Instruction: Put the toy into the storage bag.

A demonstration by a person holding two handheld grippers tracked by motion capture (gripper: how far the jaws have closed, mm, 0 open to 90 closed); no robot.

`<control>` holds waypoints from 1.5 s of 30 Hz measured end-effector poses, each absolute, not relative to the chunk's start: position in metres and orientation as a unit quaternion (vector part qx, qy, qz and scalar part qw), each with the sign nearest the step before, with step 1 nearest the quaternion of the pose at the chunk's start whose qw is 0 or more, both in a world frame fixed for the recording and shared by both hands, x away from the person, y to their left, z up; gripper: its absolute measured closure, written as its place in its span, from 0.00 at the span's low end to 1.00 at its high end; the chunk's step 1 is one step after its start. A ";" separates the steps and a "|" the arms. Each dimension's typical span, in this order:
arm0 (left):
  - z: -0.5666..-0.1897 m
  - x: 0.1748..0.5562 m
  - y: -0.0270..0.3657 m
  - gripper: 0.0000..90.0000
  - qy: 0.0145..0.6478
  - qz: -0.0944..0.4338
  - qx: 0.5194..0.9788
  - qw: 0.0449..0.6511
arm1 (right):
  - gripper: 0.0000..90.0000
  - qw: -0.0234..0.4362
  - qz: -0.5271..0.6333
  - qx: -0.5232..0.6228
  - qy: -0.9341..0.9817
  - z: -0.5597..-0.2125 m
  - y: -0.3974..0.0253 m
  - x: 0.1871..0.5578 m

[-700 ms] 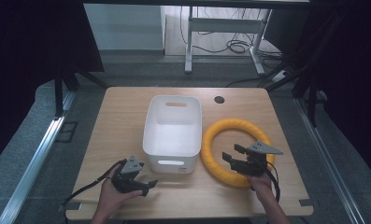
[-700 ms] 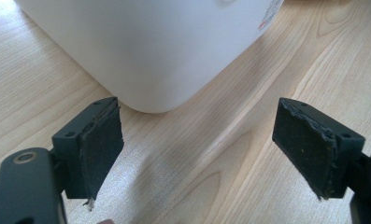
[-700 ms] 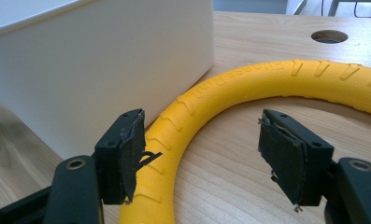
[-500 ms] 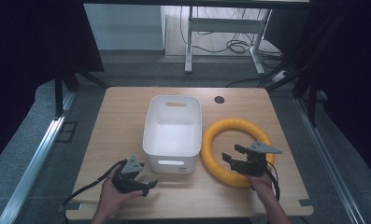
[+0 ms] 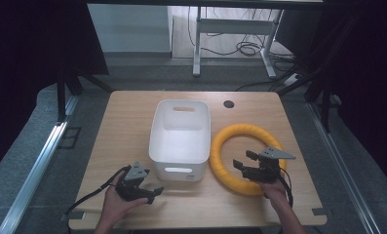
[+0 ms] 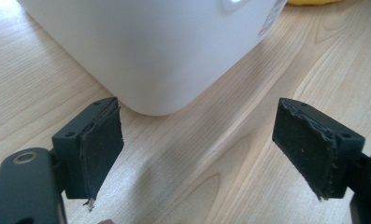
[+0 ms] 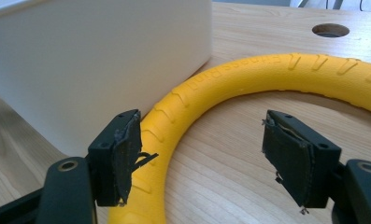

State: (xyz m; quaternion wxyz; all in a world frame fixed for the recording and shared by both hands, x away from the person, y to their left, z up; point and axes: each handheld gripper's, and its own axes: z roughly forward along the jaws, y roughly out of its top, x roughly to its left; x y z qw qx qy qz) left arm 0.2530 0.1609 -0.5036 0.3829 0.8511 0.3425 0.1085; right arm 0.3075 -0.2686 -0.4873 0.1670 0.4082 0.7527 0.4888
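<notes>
The right gripper [image 5: 243, 163], jaws spread wide and holding nothing, hovered over the near arc of the yellow ring [image 5: 230, 134], which lay flat just right of the white bin [image 5: 180, 146]. That arc ran crosswise between its jaws. The left gripper [image 5: 153, 191], also agape, sat at the bin's near-left corner, farther from the ring.

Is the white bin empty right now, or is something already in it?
Empty. The high view shows the white bin upright with a bare white floor; the yellow ring lies outside, on the table beside it.
</notes>
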 end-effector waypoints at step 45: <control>-0.502 0.251 0.160 0.18 0.343 0.102 0.851 0.384 | 0.37 0.033 0.231 0.278 0.932 -0.461 -0.198 0.345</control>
